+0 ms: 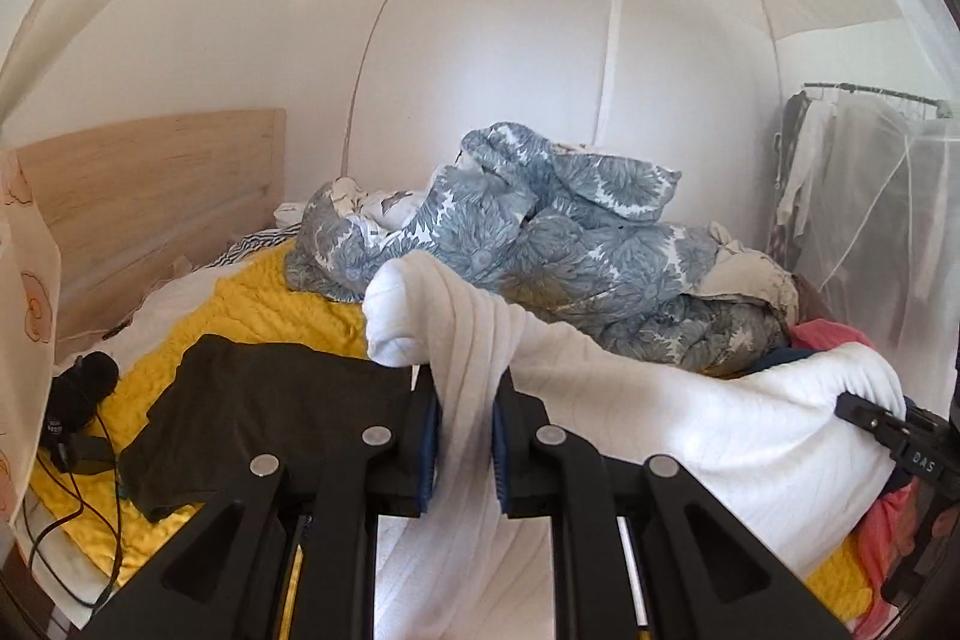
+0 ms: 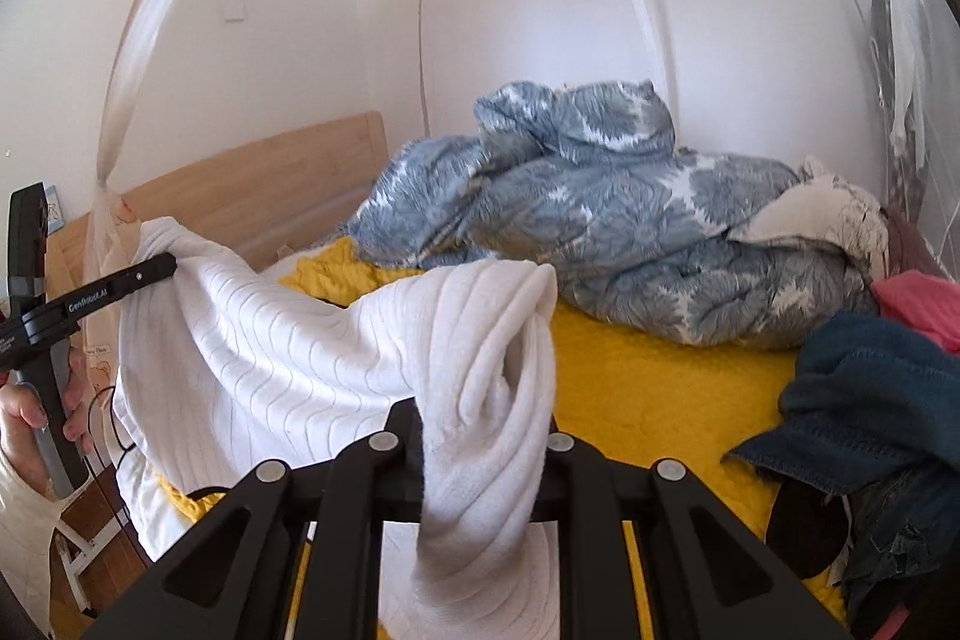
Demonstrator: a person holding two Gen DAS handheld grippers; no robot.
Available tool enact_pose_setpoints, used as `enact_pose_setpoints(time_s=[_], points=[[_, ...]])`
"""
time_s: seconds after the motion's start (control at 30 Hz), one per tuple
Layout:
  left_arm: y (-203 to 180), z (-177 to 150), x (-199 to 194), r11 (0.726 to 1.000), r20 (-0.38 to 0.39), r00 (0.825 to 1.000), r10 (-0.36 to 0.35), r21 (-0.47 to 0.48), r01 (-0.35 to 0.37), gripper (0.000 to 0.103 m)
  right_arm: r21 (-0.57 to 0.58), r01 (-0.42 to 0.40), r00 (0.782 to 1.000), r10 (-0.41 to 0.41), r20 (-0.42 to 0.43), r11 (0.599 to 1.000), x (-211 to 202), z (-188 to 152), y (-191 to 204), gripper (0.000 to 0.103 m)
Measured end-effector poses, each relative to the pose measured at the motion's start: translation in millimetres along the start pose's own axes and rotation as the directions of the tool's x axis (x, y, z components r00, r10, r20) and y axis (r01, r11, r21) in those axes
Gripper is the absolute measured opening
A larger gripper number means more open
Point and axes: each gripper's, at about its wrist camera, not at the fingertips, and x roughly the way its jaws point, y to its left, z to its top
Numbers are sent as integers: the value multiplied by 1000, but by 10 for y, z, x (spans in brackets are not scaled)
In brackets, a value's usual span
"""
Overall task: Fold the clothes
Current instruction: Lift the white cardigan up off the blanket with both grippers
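So right now I'm holding a white ribbed fleece garment (image 1: 690, 400) up over the bed with the yellow quilted cover (image 2: 648, 388). Left tongs (image 1: 465, 436) are pinching a bunched fold of it, and right tongs (image 2: 480, 460) are pinching another bunched fold, so the cloth is sagging between them. Behind it, a crumpled blue-grey floral duvet (image 2: 600, 214) is sitting on the bed, a dark green shirt (image 1: 258, 412) is lying flat on the left, and a dark blue garment (image 2: 870, 400) is heaped on the right.

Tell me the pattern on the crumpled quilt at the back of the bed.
Grey-blue quilt with white floral print; right wrist view.
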Motion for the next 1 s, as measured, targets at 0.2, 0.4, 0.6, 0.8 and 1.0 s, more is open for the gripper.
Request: enact_pose_setpoints(time_s=[0.2,0.4,0.6,0.8,1.0], points=[[-34,-115,21,1000,-26,1000,-16,-10,15,16,-18,27,999,-27,18,999,-164,29,77,16],[-65,-210,-120,999,45,999,3,-41,-1,16,-30,84,996,-83,42,996,-276,-83,18,16],[-87,136,-529,999,158,986,50,-3,-50,16,-91,107,987,-95,133,990,-472,190,199,16],[-38,490,-905,997,196,979,65,36,-73,16,-130,99,972,-68,227,986,-731,615,520,16],[-8,386,-929,997,178,982,57,47,-66,16,-135,82,970,-48,238,987,-815,657,637,16]])
